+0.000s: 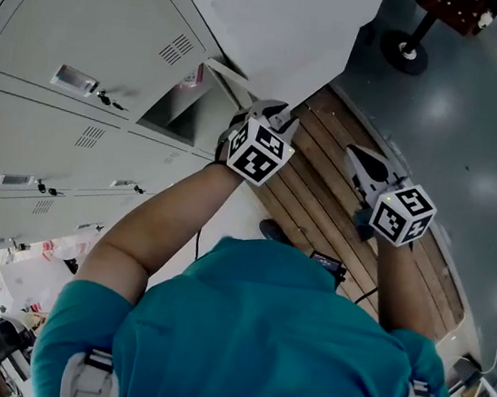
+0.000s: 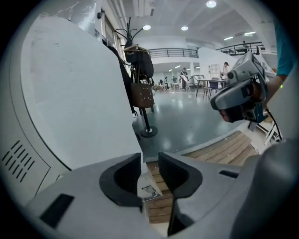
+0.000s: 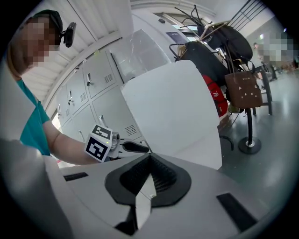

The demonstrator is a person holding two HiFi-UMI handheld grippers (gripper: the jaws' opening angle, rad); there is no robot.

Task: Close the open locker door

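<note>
The open locker door (image 1: 282, 23) is a pale grey panel that swings out from the locker bank (image 1: 60, 38) over the wooden platform. Its dark open compartment (image 1: 178, 110) shows beside it. My left gripper (image 1: 265, 110) is at the door's lower free edge. In the left gripper view the door (image 2: 70, 93) fills the left side and its thin edge with a latch plate (image 2: 148, 189) lies in the gap of the left gripper (image 2: 150, 172), whose pads stand apart. My right gripper (image 1: 354, 153) hovers to the right, away from the door, its tips together (image 3: 149, 161) with nothing held.
Closed lockers with handles and vents line the left (image 3: 93, 84). A wooden slat platform (image 1: 337, 224) lies underfoot, with a grey floor beyond. A coat stand hung with bags (image 2: 140, 88) rises behind the door; its round base (image 1: 405, 52) is on the floor.
</note>
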